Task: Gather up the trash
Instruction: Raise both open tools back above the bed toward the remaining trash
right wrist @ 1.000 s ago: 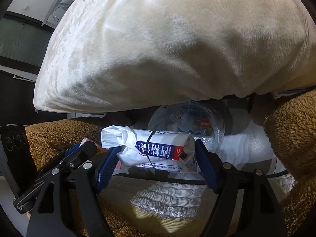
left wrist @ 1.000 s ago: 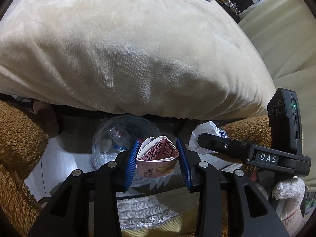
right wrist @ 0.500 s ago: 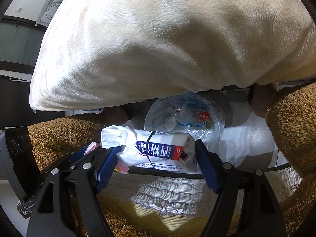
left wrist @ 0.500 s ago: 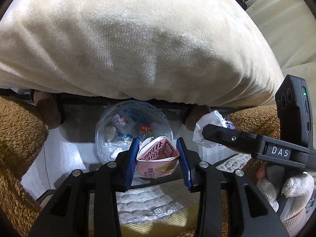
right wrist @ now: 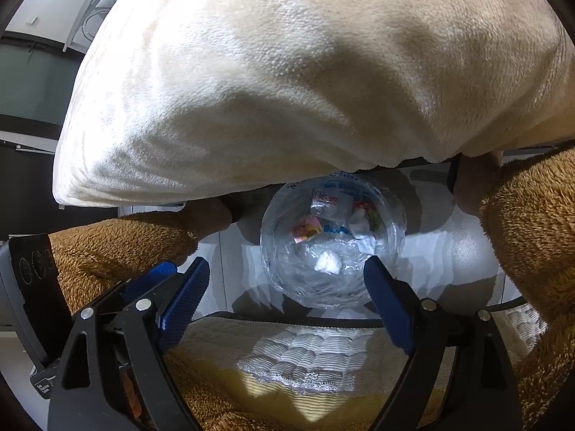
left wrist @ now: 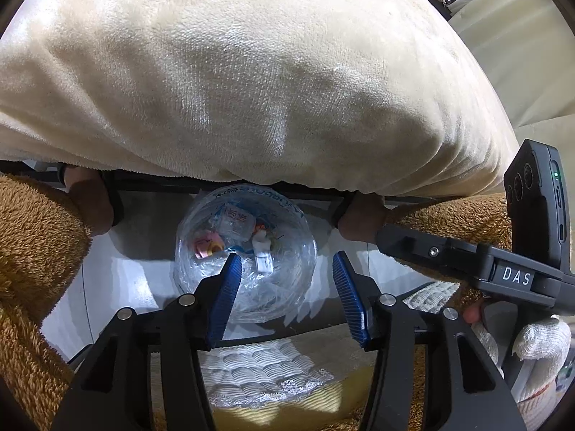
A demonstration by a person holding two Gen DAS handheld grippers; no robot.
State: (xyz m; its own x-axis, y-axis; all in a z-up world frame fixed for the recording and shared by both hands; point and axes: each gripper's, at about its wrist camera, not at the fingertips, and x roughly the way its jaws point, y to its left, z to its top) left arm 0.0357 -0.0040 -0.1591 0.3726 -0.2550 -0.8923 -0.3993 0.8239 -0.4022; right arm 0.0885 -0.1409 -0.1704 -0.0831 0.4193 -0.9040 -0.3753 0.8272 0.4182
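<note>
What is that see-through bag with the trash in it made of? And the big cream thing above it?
The trash bag looks like thin clear plastic: it is glossy and crinkled, and the wrappers show through it. The cream blanket looks like soft plush fleece, with a short fuzzy nap and a faint sheen, though the exact fibre cannot be told.

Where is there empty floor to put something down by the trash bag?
Bare pale floor lies left of the trash bag, toward the brown fuzzy leg, and right of it. The bag itself is crowded with wrappers; the cream blanket overhangs behind.
</note>
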